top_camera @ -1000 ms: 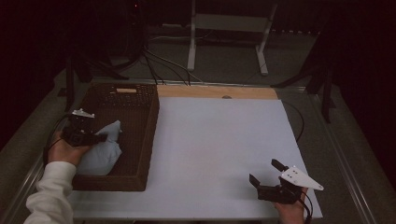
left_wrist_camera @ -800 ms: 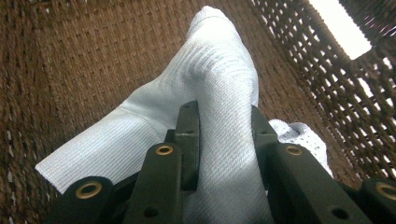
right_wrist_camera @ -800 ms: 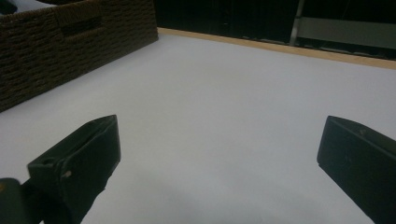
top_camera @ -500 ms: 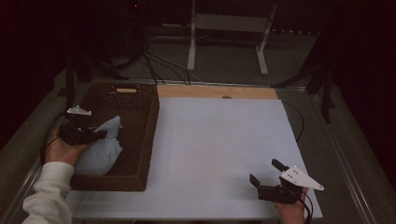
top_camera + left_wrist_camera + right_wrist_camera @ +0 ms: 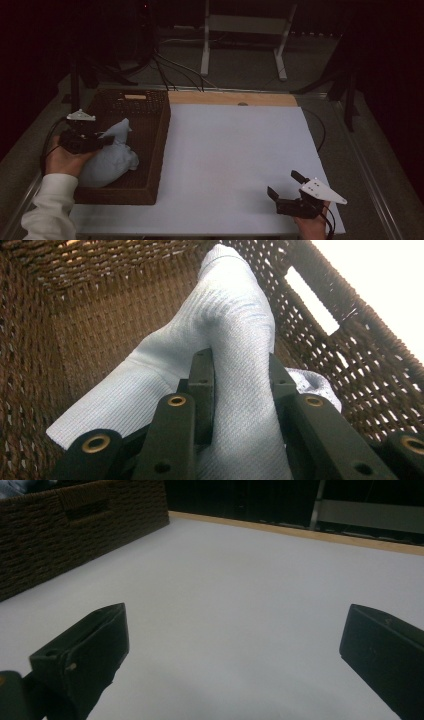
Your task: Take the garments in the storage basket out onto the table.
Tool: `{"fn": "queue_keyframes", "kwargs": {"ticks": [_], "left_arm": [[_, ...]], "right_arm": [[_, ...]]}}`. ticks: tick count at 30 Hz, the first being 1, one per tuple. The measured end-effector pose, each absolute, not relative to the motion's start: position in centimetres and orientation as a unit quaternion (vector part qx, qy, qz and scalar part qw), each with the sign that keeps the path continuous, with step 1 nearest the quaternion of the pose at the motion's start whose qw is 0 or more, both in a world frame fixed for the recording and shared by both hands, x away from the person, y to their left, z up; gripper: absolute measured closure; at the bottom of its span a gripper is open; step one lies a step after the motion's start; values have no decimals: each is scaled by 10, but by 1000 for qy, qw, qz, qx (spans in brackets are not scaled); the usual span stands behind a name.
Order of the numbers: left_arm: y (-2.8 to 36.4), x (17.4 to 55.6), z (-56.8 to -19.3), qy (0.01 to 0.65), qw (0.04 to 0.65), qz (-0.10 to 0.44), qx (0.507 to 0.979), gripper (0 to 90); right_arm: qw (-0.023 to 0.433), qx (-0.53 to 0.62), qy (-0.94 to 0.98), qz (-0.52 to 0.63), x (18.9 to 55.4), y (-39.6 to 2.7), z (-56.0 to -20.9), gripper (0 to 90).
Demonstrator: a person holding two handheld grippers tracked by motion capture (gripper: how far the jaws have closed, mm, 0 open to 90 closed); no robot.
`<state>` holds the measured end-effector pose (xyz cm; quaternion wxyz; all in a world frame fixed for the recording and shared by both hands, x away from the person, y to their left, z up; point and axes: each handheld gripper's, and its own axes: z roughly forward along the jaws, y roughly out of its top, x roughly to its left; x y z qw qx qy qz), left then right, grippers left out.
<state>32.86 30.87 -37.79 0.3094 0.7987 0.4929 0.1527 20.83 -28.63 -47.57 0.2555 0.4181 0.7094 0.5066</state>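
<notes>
Cloth: pale blue ribbed fabric bundle (image 5: pixel 235 340) inside dark brown woven wicker basket (image 5: pixel 150 107), left on white tabletop (image 5: pixel 230 160)
Left tool (image 5: pixel 240 375): clamped on the fabric
Right tool (image 5: pixel 287 186): jaws apart; low over tabletop's near right corner

We wear a white sleeve (image 5: pixel 47 210); both grippers are black, with brass-ringed screw holes (image 5: pixel 176 400), grey three-cornered plates (image 5: pixel 322 191) and trailing cables.

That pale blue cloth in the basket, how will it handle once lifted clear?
Probably floppy: the cloth bunches and folds between the left gripper jaws. Likely light, since a narrow pinch holds the whole bundle up. Loose ends may drag on the wicker basket wall; its ribbed knit should resist slipping.
</notes>
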Motion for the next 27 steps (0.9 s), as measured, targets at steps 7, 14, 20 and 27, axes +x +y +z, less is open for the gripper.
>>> {"fn": "queue_keyframes", "kwargs": {"ticks": [7,14,20,27], "left_arm": [[305,328,-373,488,318,155,798,739],[301,328,-369,481,323,149,801,739],[299,329,-365,476,329,145,802,739],[298,328,-362,473,338,143,801,739]], "right_arm": [[256,418,709,507,208,-286,-476,0],[256,418,709,507,208,-287,-476,0],[256,418,709,507,208,-287,-476,0],[255,418,710,507,208,-286,-476,0]]}}
